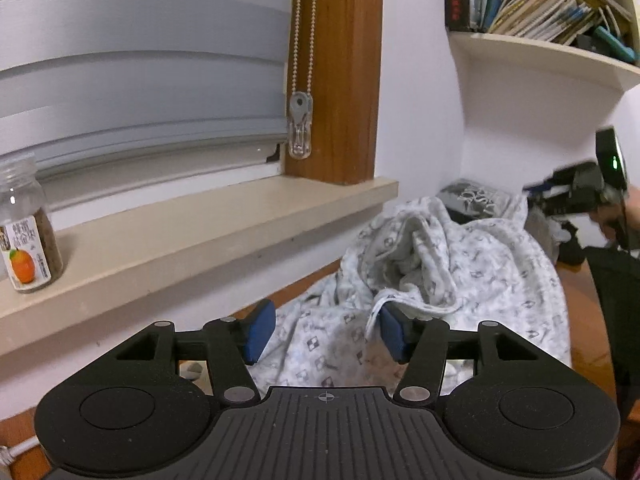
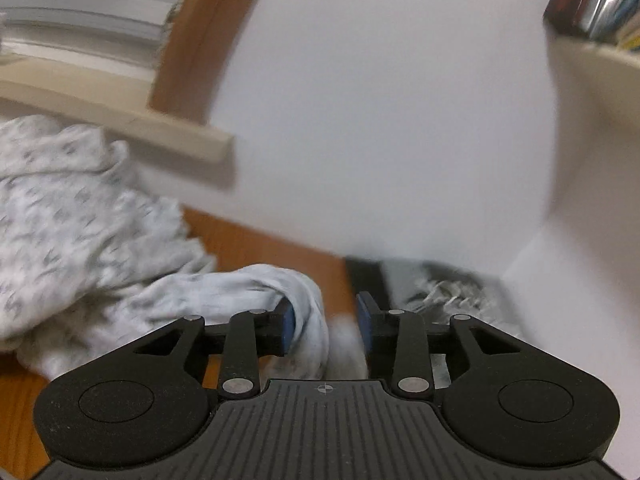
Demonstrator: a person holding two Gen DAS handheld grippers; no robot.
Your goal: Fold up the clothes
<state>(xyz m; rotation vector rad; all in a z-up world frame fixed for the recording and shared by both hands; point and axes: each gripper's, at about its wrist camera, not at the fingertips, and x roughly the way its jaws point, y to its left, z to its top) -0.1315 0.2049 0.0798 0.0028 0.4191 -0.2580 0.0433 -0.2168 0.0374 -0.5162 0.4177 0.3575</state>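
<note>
A: How far along are you?
B: Barely begun: the patterned garment (image 1: 460,264) lies crumpled below the windowsill (image 1: 192,228). Your left gripper (image 1: 326,332) is spread; your right gripper (image 2: 326,328), part-open, has a fold between its pads.

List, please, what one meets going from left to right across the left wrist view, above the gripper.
Glass jar on the windowsill → bead-chain pull of the blind → wooden window frame → patterned white garment → shelf of books → right gripper.
</note>
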